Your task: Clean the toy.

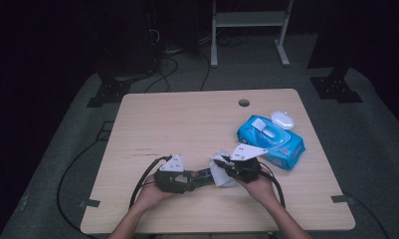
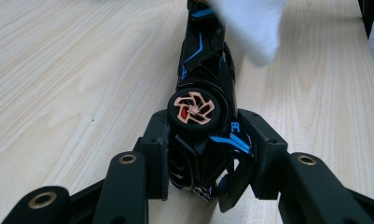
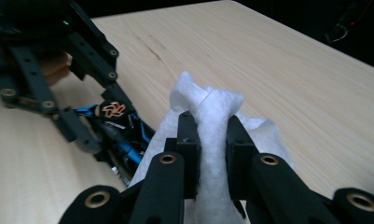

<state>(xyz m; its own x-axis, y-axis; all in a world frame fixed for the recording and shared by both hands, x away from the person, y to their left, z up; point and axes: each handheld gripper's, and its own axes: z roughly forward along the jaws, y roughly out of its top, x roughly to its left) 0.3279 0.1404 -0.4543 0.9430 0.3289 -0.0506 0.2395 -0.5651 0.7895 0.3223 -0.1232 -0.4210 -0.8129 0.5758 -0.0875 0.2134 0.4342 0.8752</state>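
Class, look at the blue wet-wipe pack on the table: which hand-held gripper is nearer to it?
Right. The right hand-held gripper, shut on a white wipe, sits just beside the wet-wipe pack; the left hand-held gripper, clamping the toy car, lies farther away.

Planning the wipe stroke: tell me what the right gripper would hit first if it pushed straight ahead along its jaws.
Probably the black-and-blue toy car, held by the left gripper. The right gripper, clamped on the white wet wipe, points toward it; depth is unclear.
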